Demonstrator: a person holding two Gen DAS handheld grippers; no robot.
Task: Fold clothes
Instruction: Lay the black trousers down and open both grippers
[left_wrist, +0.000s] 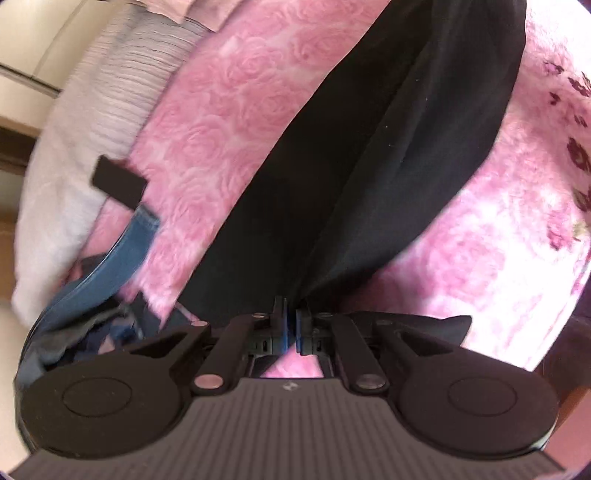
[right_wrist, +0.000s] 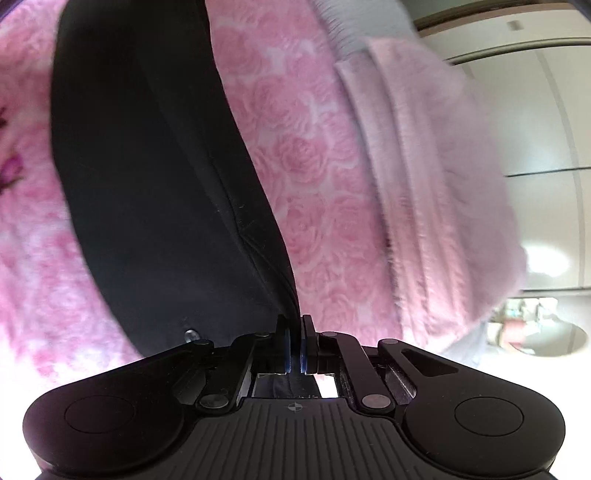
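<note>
Black garment is pinched by left gripper and right gripper, hanging above the pink blanket; both held edges should be kept level and taut.

A pink rose-patterned blanket covers the bed, with a pale pink fluffy throw folded along one edge. Behind it stand cream wardrobe doors, brightly lit.
</note>
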